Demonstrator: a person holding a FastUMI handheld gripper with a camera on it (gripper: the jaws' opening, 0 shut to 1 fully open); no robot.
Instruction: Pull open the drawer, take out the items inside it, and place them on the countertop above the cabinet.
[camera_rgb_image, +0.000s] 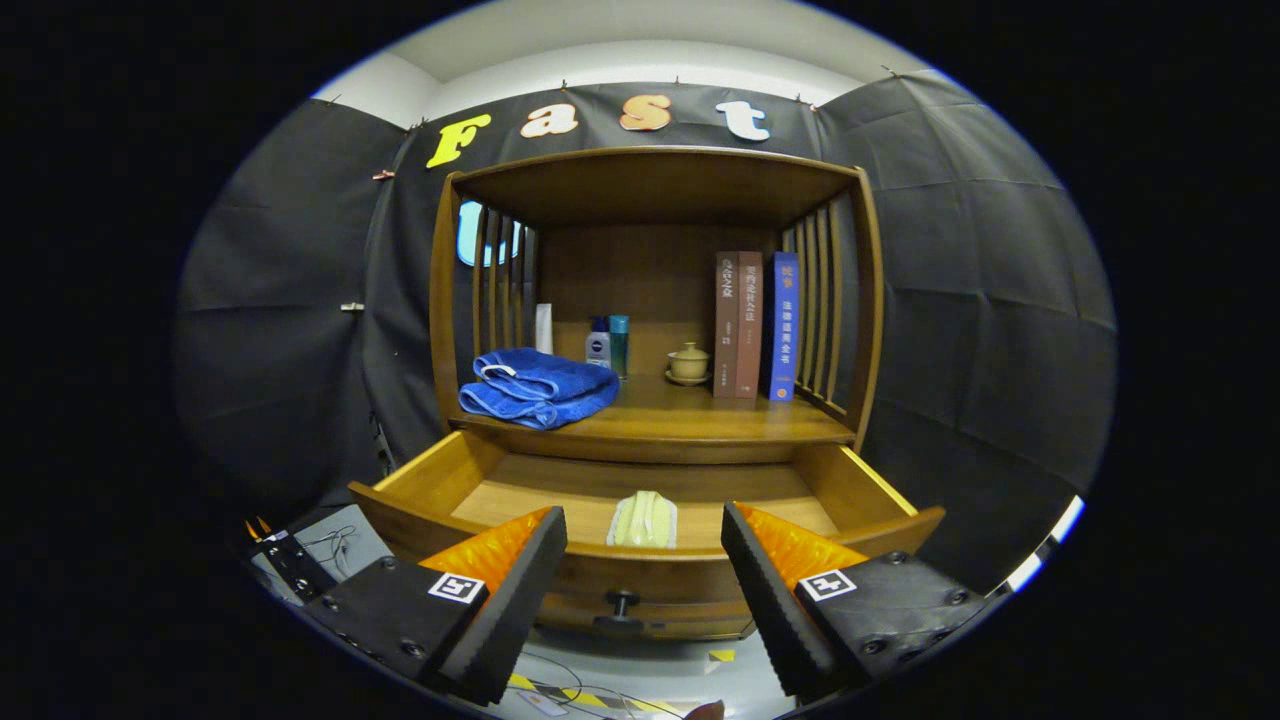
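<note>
on the countertop (700, 415), left to right: a folded blue towel (538, 387), two bottles (608, 345), a lidded cup (688, 362) and three upright books (755, 325). below, the drawer (450, 480) stands pulled open with a pale green packet (643, 520) lying inside, beyond and between the fingers. the gripper (643, 560) is spread wide, grasping nothing.

Claw (644, 560): two wedge-shaped fingers (510, 600) with ribbed inner faces, set wide apart. Blocky housing behind each, round screws showing. Square black-and-white marker tag (457, 587) on each finger's top.
</note>
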